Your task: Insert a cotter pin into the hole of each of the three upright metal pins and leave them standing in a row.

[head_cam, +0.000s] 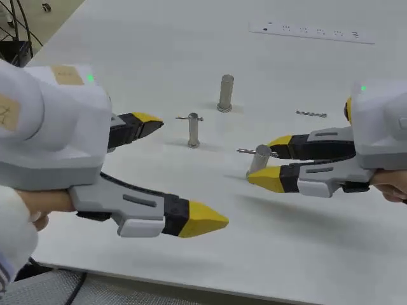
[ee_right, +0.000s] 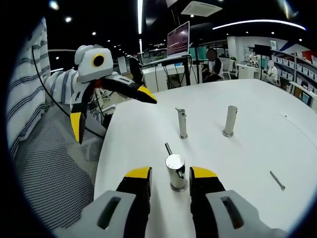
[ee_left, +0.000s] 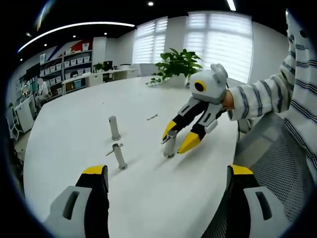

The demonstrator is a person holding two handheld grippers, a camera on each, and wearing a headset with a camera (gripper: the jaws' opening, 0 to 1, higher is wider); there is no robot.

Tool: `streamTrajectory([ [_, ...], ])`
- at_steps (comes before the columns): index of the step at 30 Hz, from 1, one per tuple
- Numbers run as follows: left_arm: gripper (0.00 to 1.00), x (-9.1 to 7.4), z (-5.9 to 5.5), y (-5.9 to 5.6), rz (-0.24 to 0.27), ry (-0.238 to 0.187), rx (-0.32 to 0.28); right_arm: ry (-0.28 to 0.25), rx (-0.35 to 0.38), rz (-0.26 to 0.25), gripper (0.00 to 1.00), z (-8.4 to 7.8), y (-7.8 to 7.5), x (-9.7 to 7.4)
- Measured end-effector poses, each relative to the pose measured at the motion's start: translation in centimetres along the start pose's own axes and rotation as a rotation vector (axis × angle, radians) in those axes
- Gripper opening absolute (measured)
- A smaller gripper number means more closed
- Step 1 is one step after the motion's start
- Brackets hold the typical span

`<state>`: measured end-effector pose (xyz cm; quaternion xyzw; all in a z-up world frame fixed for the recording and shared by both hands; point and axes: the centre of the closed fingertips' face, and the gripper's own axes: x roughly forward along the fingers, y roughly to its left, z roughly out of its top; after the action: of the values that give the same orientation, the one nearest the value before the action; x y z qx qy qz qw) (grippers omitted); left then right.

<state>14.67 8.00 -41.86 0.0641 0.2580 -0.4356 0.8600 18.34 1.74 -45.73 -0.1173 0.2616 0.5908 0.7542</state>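
We find the right claw (head_cam: 262, 160) open, straddling the nearest post (ee_right: 176, 171), whose cotter pin (ee_right: 168, 148) is fitted. The right gripper view shows a gap at one jaw, unclear in the head view. The left claw (head_cam: 191, 171) stands wide open, well apart.

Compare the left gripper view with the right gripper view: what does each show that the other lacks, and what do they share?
Left gripper view: a potted plant and window blinds. Right gripper view: a monitor and a ceiling vent. Shared: the white table, three upright metal pins, a loose cotter pin, the open left gripper, and the right gripper straddling one pin.
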Motion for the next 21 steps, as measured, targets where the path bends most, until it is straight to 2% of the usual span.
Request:
streamTrajectory([
  [1, 0.99, 0.0, 0.0, -0.1, -0.003, -0.002, -0.018, 0.001, -0.005, 0.004, 0.26, -0.1, 0.0, 0.2],
  [4, 0.99, -0.1, -0.1, -0.2, 0.007, 0.003, -0.016, -0.001, -0.011, 0.006, 0.23, -0.1, -0.2, 0.5],
  [6, 0.99, -0.1, -0.1, 0.1, 0.03, 0.01, -0.015, 0.004, -0.022, 0.004, 0.2, -0.2, -0.4, 0.6],
  [8, 0.99, -0.1, 0.3, 0.4, 0.053, 0.001, -0.004, 0.005, -0.041, -0.001, 0.17, -0.3, -0.6, 0.6],
  [12, 0.99, -0.1, 0.9, 0.4, 0.063, -0.022, -0.022, 0.0, -0.051, -0.018, 0.1, -0.3, -1.3, 0.6],
  [16, 0.99, -0.1, 1.1, 0.3, 0.073, -0.031, -0.036, -0.001, -0.096, -0.024, 0.09, -0.2, -1.3, 0.6],
  [21, 0.99, -0.3, 0.8, 0.3, 0.1, -0.024, -0.053, 0.002, -0.137, -0.029, 0.08, -0.2, -1.5, 0.5],
])
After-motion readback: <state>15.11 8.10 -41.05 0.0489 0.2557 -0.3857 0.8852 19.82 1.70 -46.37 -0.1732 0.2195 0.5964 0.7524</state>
